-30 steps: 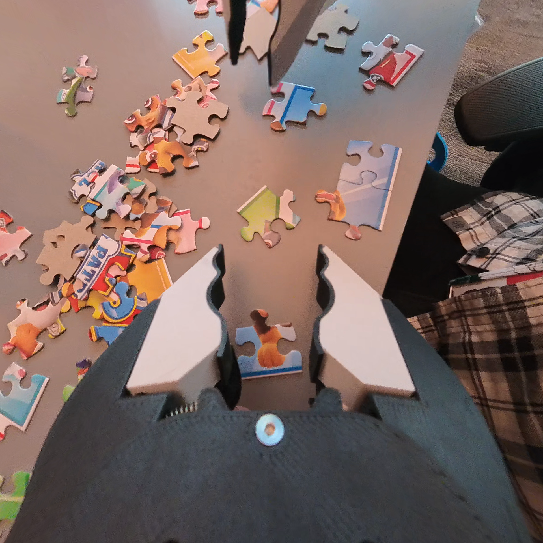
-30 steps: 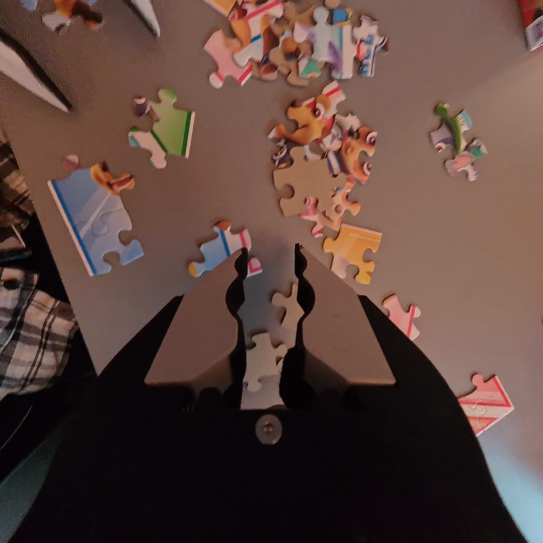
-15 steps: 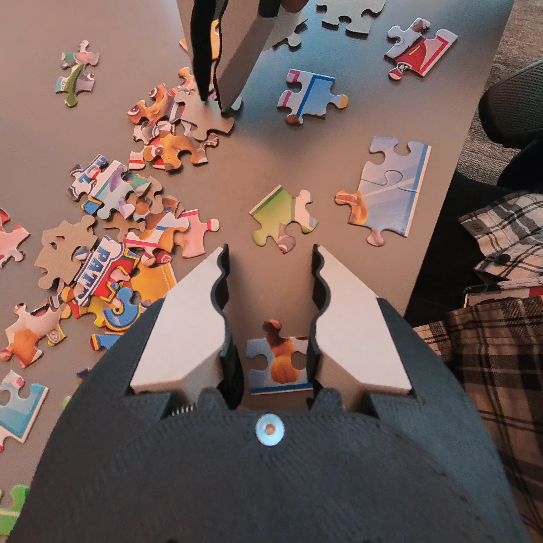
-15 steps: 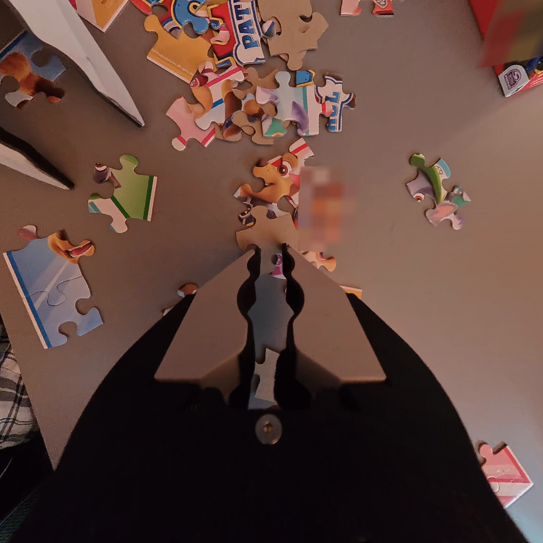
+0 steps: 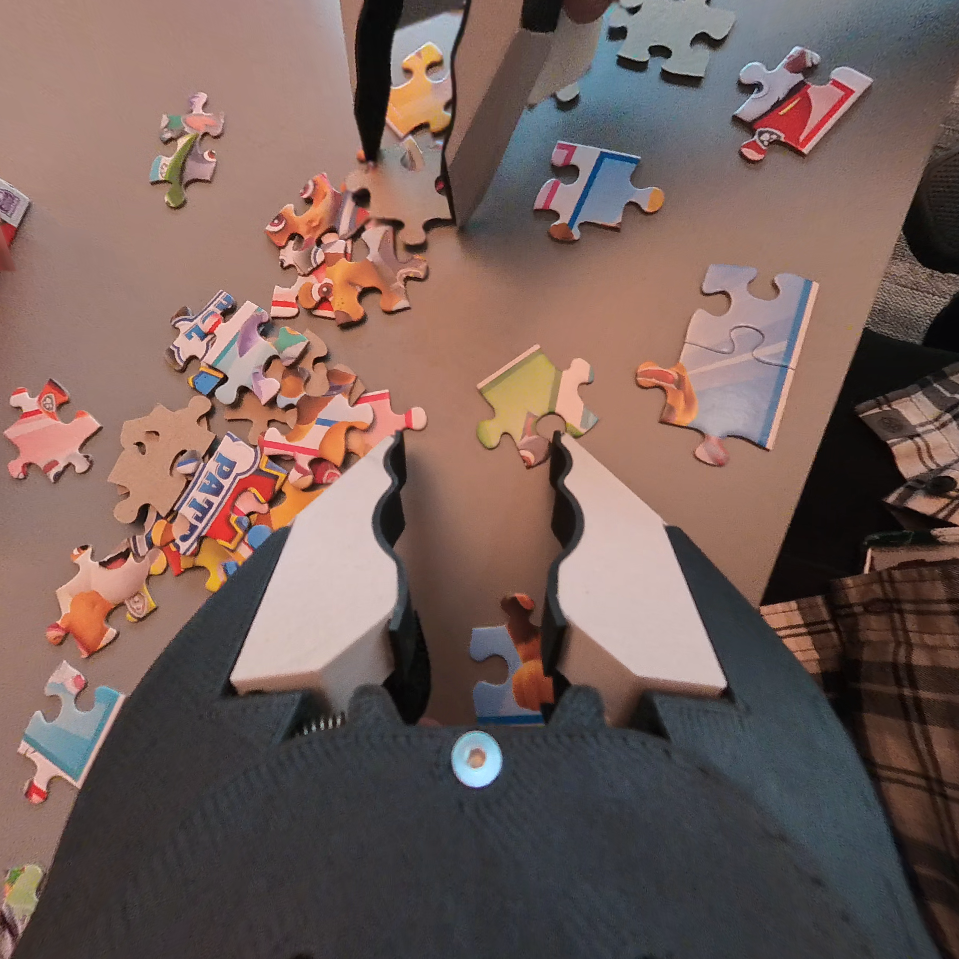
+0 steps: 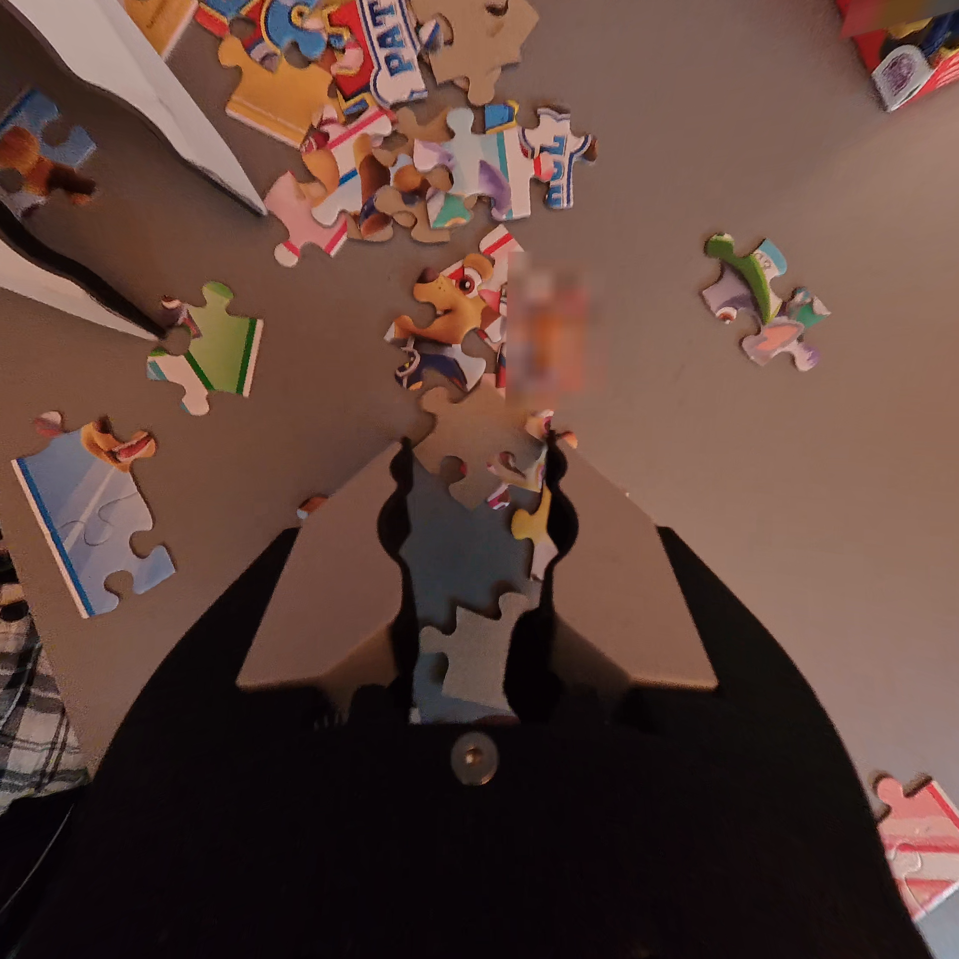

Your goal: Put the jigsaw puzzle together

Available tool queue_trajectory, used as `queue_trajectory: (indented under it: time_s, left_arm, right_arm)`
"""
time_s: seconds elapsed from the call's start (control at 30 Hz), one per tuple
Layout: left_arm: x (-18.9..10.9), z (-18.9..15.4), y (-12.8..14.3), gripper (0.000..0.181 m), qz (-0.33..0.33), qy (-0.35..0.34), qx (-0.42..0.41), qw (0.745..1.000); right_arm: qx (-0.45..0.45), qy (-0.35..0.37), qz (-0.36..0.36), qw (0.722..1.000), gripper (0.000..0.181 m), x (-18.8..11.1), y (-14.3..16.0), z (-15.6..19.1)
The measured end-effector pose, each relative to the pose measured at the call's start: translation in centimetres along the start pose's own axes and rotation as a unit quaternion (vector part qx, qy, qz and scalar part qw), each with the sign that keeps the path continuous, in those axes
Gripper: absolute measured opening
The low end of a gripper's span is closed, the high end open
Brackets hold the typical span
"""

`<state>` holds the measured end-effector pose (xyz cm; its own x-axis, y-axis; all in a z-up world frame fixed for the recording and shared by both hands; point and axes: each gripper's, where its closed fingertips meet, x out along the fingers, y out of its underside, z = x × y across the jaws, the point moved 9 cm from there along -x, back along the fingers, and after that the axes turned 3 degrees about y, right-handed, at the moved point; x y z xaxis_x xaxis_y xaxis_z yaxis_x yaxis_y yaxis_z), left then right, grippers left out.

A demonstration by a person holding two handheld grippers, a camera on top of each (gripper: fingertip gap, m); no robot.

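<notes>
Loose jigsaw pieces lie on a grey-brown table (image 5: 493, 290). My left gripper (image 5: 477, 446) is open and empty. A blue-and-orange piece (image 5: 511, 659) lies on the table between its fingers, close to the right one. My right gripper (image 6: 477, 441) is open, its tips on either side of a face-down brown piece (image 6: 467, 441) at the near end of a small cluster. This piece (image 5: 399, 192) also shows in the left wrist view, between the right gripper's fingers (image 5: 488, 104). A face-down grey piece (image 6: 477, 659) lies under the right gripper's base.
Two joined blue pieces (image 5: 747, 358) and a green piece (image 5: 534, 399) lie near the table's right edge. A pile of pieces (image 5: 249, 415) is at the left. A red box (image 6: 908, 62) stands far off. Plaid cloth (image 5: 882, 648) lies beyond the edge.
My right gripper moved forward over the table to the cluster and opened its jaws wider around the face-down brown piece. My left gripper shifted slightly left; the blue-and-orange piece now sits by its right finger.
</notes>
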<state>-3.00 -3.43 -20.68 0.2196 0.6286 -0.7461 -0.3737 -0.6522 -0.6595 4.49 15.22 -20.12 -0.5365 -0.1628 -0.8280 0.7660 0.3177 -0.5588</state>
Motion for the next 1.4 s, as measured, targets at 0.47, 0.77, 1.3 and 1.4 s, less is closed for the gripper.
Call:
queue_trajectory:
  time_s: [0.47, 0.77, 1.3, 1.4]
  left_arm:
    - [0.1, 0.9, -1.7, 0.061, -0.027, -0.064, 0.037, 0.997]
    - [0.5, -1.6, -4.7, 0.035, -0.06, -0.123, 0.28, 0.95]
    - [-2.0, 2.0, -4.8, 0.001, -0.251, 0.205, -0.104, 0.94]
    - [-2.1, 1.8, -4.7, 0.001, -0.253, 0.223, -0.108, 0.935]
  right_arm:
    - [0.033, -0.051, -0.078, 0.995, 0.047, -1.2, 0.1, 0.4]
    - [0.06, -0.256, -0.115, 0.958, 0.048, -3.5, -1.3, 3.0]
    - [-0.001, -0.189, -0.217, 0.958, 0.014, -6.6, -2.9, 4.3]
    - [0.024, -0.209, -0.232, 0.95, 0.0, -6.5, -3.0, 4.2]
